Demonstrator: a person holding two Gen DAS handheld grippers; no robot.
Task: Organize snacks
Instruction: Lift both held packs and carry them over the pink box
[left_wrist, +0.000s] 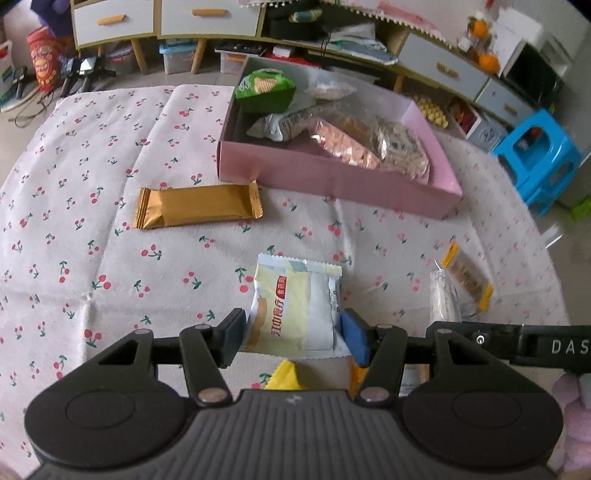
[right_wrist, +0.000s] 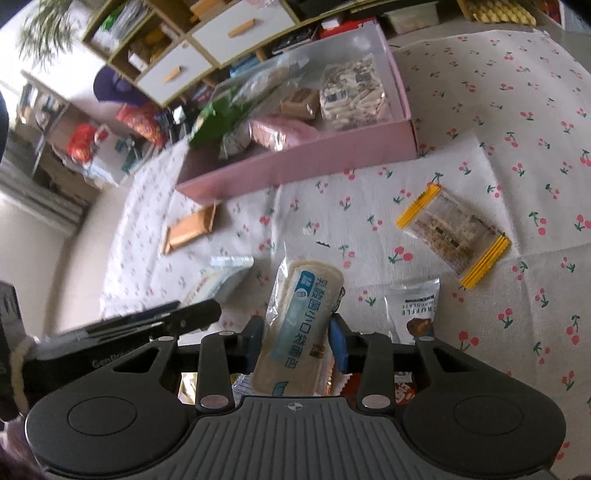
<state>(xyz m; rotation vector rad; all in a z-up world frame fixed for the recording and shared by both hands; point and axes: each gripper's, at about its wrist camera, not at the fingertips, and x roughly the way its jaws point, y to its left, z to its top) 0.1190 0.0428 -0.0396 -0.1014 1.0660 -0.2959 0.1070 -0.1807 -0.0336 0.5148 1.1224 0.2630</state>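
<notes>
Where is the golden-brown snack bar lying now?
In the left wrist view the golden-brown snack bar lies flat on the cherry-print cloth, left of centre, just in front of the pink box and apart from it.

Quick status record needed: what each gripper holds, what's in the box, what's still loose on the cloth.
left gripper: shut on pale yellow packet
right gripper: shut on bread packet
pink box: green biscuit bag and several clear bags inside
loose on cloth: gold wrapper, yellow-edged packet, truffle chocolate pouch
surface: cherry-print cloth
</notes>
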